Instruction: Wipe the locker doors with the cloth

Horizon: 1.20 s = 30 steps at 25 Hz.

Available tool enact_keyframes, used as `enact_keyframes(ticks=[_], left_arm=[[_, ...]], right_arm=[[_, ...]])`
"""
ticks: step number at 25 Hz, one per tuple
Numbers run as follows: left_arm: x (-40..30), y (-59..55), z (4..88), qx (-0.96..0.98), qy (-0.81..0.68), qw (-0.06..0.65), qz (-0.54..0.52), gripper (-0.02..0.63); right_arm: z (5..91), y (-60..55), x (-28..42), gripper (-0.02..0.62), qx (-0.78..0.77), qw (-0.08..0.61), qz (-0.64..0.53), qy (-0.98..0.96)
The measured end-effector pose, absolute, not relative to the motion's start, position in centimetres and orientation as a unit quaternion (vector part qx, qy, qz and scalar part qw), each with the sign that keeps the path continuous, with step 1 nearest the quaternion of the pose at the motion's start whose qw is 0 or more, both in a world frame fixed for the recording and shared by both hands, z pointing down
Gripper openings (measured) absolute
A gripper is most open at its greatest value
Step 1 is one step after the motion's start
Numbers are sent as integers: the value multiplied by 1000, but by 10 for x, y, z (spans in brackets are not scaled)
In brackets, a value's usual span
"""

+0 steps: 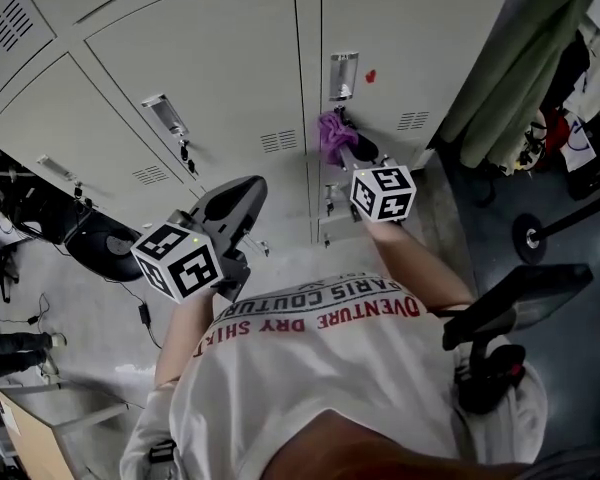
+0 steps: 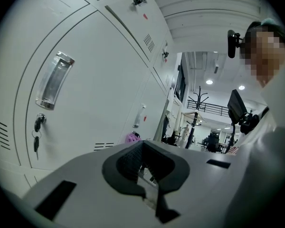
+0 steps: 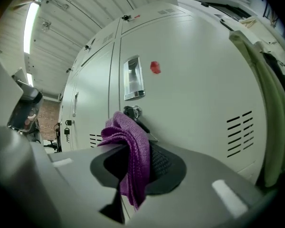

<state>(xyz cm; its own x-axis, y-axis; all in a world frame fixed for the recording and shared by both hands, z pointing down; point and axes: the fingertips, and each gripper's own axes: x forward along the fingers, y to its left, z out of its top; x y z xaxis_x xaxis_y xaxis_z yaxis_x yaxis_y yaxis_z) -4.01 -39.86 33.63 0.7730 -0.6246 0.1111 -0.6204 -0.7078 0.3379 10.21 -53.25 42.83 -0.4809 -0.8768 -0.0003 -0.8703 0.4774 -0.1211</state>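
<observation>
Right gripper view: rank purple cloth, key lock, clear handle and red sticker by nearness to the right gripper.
1. Purple knitted cloth, in the jaws.
2. Metal key lock, just behind it.
3. Clear plastic handle, above the lock.
4. Red sticker, upper right.

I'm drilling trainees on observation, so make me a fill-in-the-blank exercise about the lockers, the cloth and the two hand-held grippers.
1. The right hand-held gripper is shut on a ____ cloth.
2. The left hand-held gripper holds ____.
3. The dot beside the handle on the locker door is ____.
Missing words: purple; nothing; red.
</observation>
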Motion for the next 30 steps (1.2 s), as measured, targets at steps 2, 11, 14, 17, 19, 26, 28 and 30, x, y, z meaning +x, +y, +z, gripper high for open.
enact_keyframes(ticks=[2, 11, 14, 17, 19, 26, 28, 30], left_arm=[[-33, -401, 338, 927, -329, 183, -5, 0], [-6, -413, 347, 931, -308, 195, 11, 0], [4, -416, 353, 935, -294, 199, 10, 0], [8, -419, 355, 936, -289, 201, 15, 0], [8, -419, 354, 936, -289, 199, 17, 0], [-6, -409, 349, 935, -295, 195, 18, 0], [-12, -402, 345, 935, -298, 192, 17, 0], [-20, -391, 339, 934, -304, 189, 11, 0]], right_arm=[[429, -533, 114, 64, -518, 24, -45, 854], [427, -541, 202, 64, -584, 40, -45, 809], [425, -544, 244, 64, -619, 54, -50, 782], [426, -548, 284, 63, -646, 65, -55, 759], [425, -550, 299, 63, -650, 69, -56, 755], [427, -549, 317, 61, -672, 65, -65, 735], [426, -546, 315, 60, -672, 52, -73, 735], [420, -534, 310, 61, -667, 51, -81, 739]])
